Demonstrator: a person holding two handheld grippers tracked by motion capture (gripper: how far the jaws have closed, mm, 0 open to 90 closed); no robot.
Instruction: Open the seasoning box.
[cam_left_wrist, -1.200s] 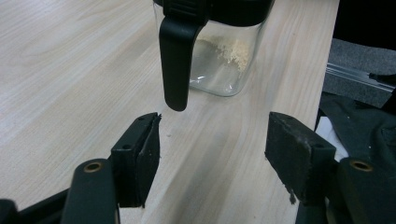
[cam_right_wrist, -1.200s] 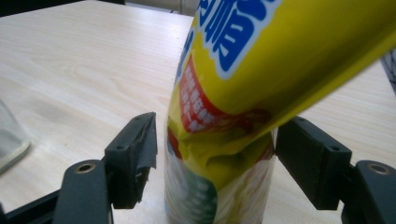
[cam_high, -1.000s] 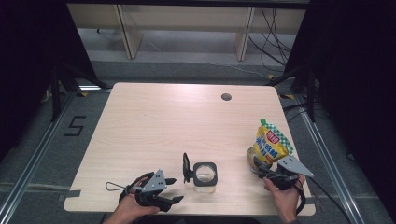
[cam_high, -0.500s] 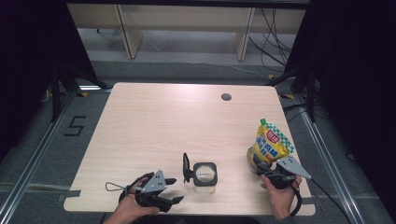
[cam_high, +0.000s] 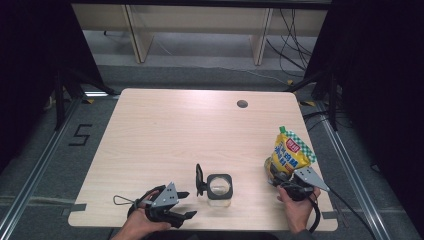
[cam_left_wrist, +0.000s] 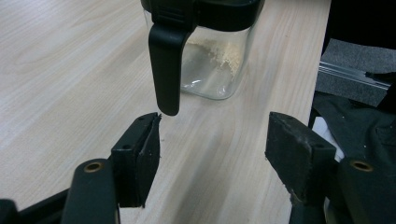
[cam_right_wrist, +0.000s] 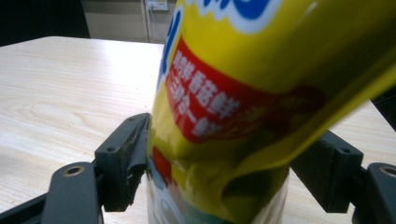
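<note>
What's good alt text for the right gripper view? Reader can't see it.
A yellow pouch with a red label stands between the right gripper's two black jaws, which press its lower sides. Behind it lies a pale wooden table.

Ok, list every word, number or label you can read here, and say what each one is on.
"5": marked on the floor left of the table.
Red label with white characters on the yellow bag, held between the right gripper fingers: too blurred to read.
Blue print on the bag's top: cut off, unreadable.
Clear jar: no text.
</note>
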